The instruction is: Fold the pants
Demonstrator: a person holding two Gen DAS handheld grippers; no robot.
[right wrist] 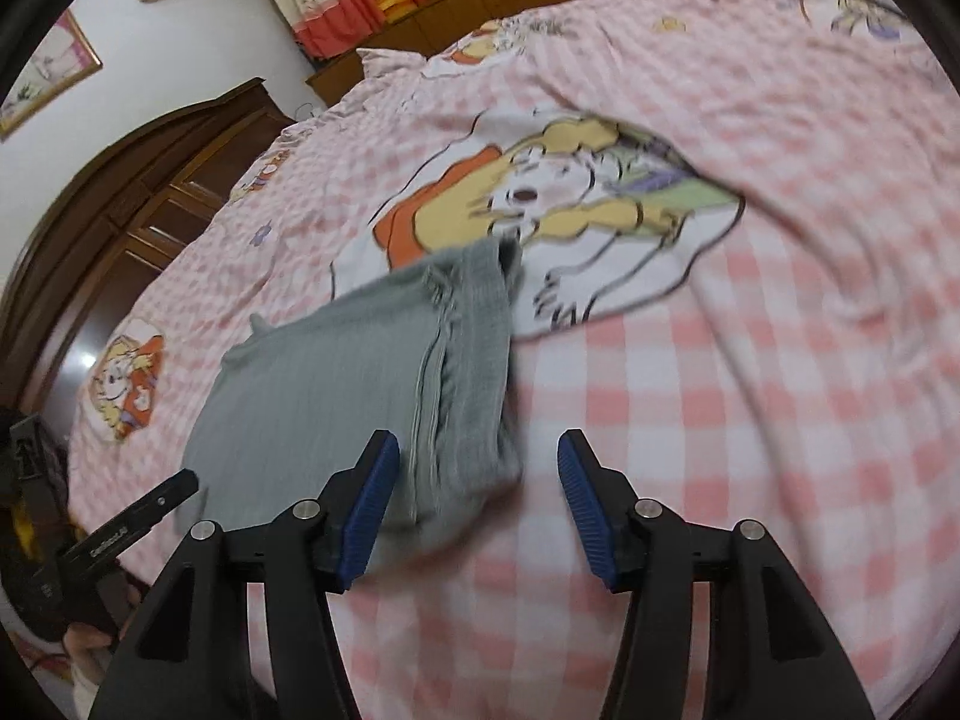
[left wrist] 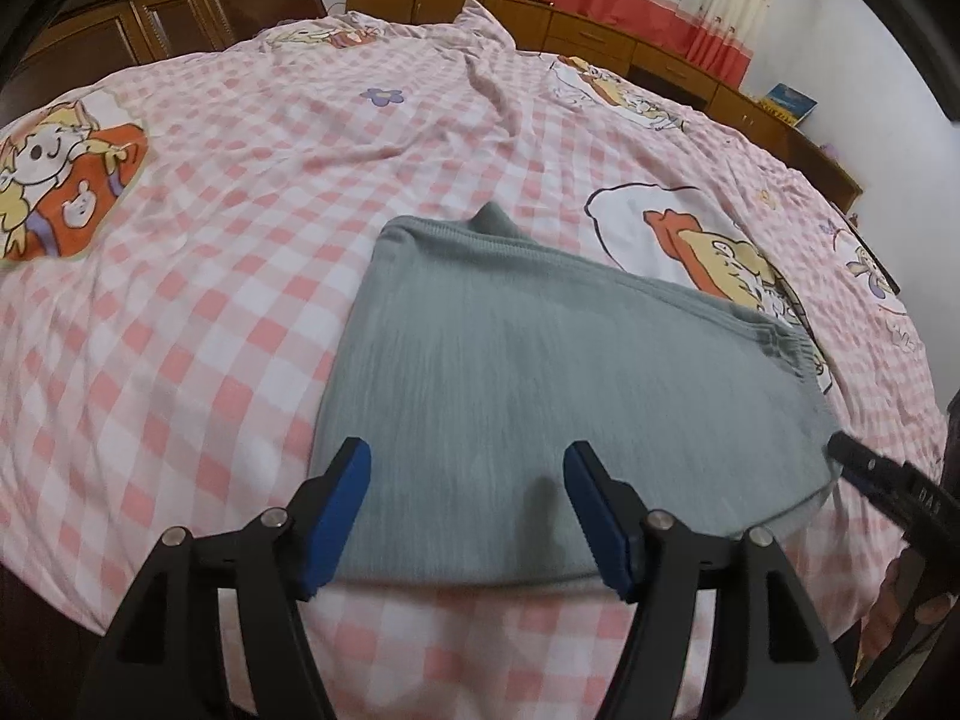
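Grey-green pants (left wrist: pixel 540 384) lie folded into a compact rectangle on the pink checked bedsheet (left wrist: pixel 198 276). My left gripper (left wrist: pixel 465 462) hovers open over the near edge of the fold, nothing between its blue pads. In the right wrist view the same pants (right wrist: pixel 336 396) show their stacked layers and waistband edge (right wrist: pixel 474 324) on the right side. My right gripper (right wrist: pixel 477 456) is open too, above the pants' near right corner. The other gripper's black finger (left wrist: pixel 870 468) pokes in at the right of the left wrist view, and at lower left (right wrist: pixel 138 516) of the right wrist view.
The bed fills both views, with cartoon prints (right wrist: pixel 552 198) on the sheet and wrinkles (left wrist: pixel 498 84) toward the far side. A dark wooden wardrobe (left wrist: pixel 150 12) and low wooden cabinets (left wrist: pixel 600 36) stand beyond the bed. A hand (right wrist: pixel 90 642) shows at the lower left.
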